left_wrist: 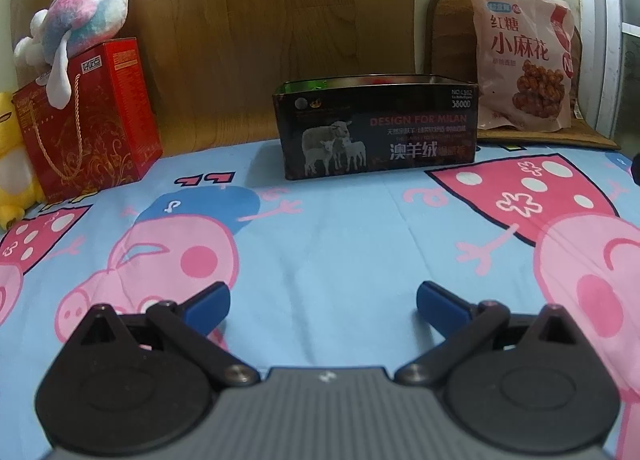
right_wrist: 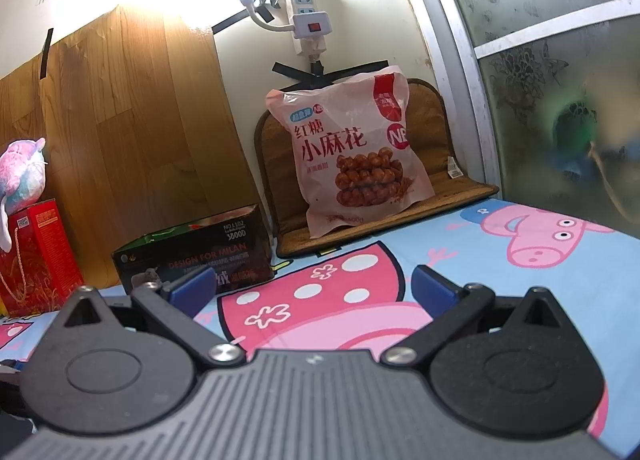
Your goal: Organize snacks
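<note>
A pink snack bag (left_wrist: pixel 522 56) with red lettering leans upright against the wall on a brown mat at the far right; it also shows in the right wrist view (right_wrist: pixel 352 156). An open black box (left_wrist: pixel 378 126) with sheep printed on it stands on the bed, left of the bag; it also shows in the right wrist view (right_wrist: pixel 196 256). My left gripper (left_wrist: pixel 323 306) is open and empty, low over the sheet, well short of the box. My right gripper (right_wrist: pixel 314 286) is open and empty, short of the bag.
A red gift bag (left_wrist: pixel 90 120) with a pastel plush toy (left_wrist: pixel 80 20) on top stands at the far left. A yellow plush (left_wrist: pixel 12 180) sits beside it. A brown mat (right_wrist: pixel 460 184) lies under the snack bag. A frosted glass door (right_wrist: pixel 560 80) bounds the right side.
</note>
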`<state>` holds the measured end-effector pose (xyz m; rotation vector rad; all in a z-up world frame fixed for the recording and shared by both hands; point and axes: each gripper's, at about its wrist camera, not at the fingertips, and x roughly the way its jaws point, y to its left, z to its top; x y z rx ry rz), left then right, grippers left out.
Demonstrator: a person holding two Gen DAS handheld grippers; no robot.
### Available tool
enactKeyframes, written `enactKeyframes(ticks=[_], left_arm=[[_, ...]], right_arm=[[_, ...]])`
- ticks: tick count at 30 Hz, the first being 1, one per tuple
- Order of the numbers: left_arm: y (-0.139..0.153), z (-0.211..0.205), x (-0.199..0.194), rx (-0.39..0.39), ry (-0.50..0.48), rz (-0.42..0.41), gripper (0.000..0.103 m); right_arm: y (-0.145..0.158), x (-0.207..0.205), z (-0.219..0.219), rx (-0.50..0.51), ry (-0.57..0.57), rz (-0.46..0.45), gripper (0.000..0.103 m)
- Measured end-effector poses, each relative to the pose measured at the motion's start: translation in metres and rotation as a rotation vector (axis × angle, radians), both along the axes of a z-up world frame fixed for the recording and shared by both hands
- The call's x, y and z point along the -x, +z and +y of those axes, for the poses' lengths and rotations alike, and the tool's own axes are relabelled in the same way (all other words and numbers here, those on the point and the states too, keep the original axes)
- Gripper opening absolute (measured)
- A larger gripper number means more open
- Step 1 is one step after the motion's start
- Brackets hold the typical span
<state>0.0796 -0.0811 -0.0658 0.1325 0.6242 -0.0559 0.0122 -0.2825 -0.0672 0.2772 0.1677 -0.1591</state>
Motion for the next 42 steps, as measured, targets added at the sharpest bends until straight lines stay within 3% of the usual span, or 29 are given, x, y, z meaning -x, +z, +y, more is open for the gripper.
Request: enactKeyframes(ticks=[15,27,42], left_arm=[[-0.0013,0.0019,-0.0045,0.015,0.005,0.033,0.103],[0.0027,0.0047,0.0004,0.005,0.045,-0.028,0.103],[0.0031,0.0058,-0.0011,-0.021,0.078,-0.03,0.103]], right_arm=[[-0.0005,-0.0004,0.0004,-0.004,0.001,0.001,0.103],[-0.0006,-0.0009,0.0014,-0.009,0.001,-0.004,0.103],[-0.0007,-0.0008,0.002,-0.012,-0.003,-0.005,0.103]])
